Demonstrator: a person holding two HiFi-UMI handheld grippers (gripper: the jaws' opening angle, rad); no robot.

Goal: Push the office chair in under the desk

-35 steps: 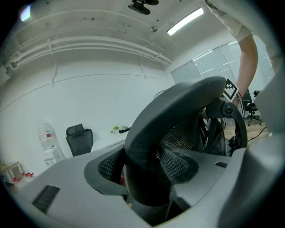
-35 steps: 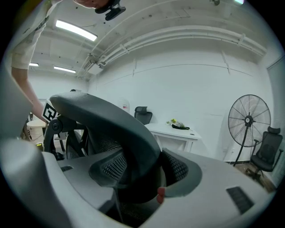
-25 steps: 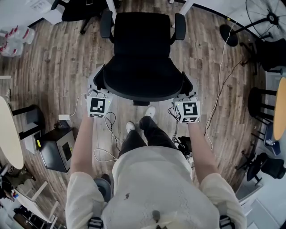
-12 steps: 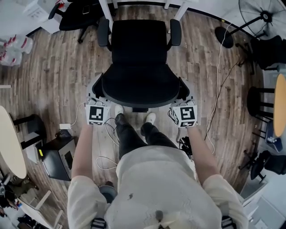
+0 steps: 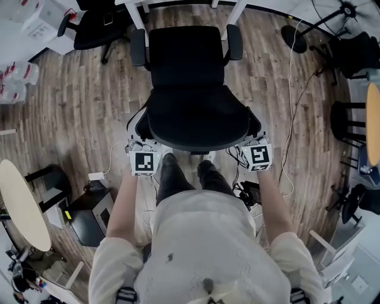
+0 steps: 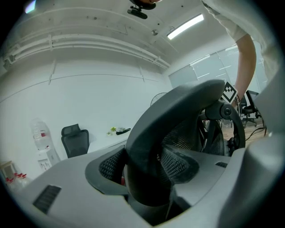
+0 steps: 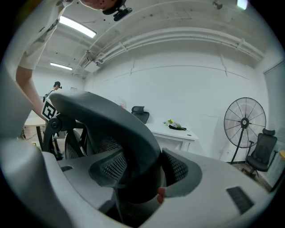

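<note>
Being cropped, the white desk [image 5: 138,13] is barely seen; the black mesh office chair [image 5: 190,89], clamped by left gripper [image 6: 147,178] and right gripper [image 7: 138,178], is brought nearer.

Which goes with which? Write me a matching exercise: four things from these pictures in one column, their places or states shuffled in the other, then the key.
Things:
1. office chair
2. left gripper
3. standing fan
4. pale round table

Places or states:
A. at the left edge of the head view
B. fingers shut on the backrest's rim
C. middle of the head view, backrest toward the person
D. by the white wall, at the right of the right gripper view

Pairs: 1-C, 2-B, 3-D, 4-A
</note>
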